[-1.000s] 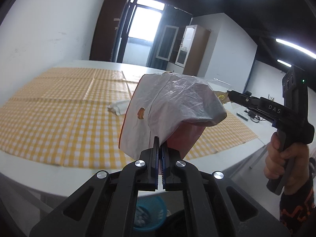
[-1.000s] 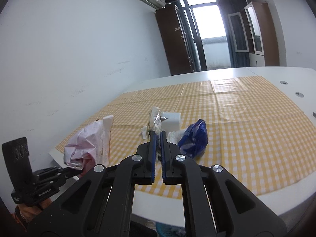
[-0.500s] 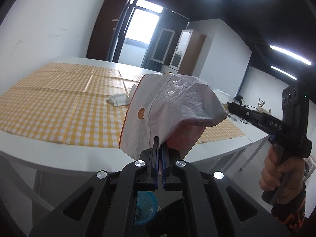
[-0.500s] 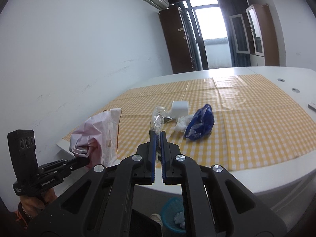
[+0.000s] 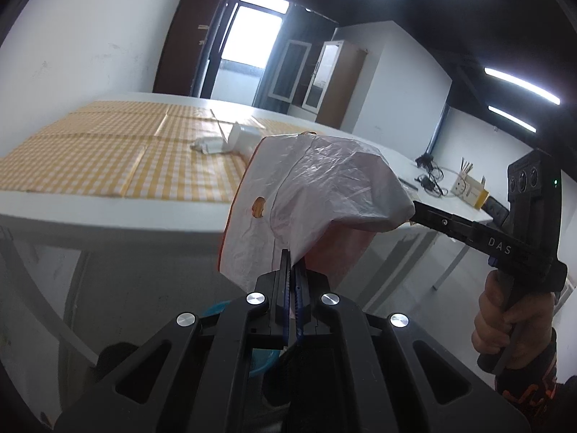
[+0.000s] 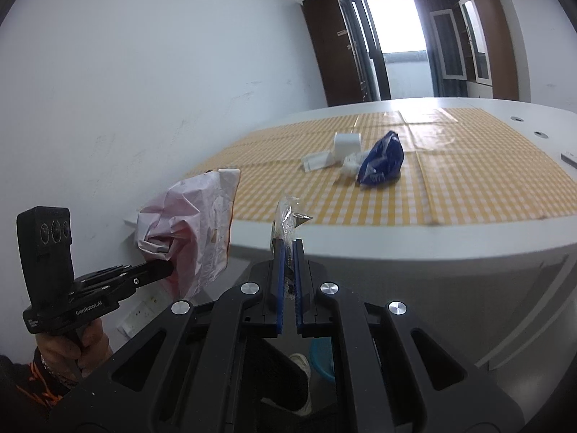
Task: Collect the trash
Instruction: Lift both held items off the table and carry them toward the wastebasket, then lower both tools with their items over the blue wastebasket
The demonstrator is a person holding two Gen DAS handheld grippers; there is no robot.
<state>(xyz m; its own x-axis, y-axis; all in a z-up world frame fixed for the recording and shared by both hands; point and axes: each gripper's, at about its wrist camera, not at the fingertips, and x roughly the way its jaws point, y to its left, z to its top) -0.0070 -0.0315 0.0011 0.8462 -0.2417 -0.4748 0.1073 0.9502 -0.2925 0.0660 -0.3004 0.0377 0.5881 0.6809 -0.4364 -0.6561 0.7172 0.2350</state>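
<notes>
Both jaws are pinched on trash held off the table's [image 6: 414, 252] near edge: the left gripper [image 5: 293, 270] clamps a pink-white plastic bag [image 5: 324, 198], the right gripper [image 6: 287, 252] a small clear wrapper [image 6: 286, 213].

both grippers [image 5: 293, 270] [image 6: 287, 252] clamped tight, angled slightly downward.

The blue basket [image 6: 322, 355] is mostly hidden behind the right gripper [image 6: 287, 252].
</notes>
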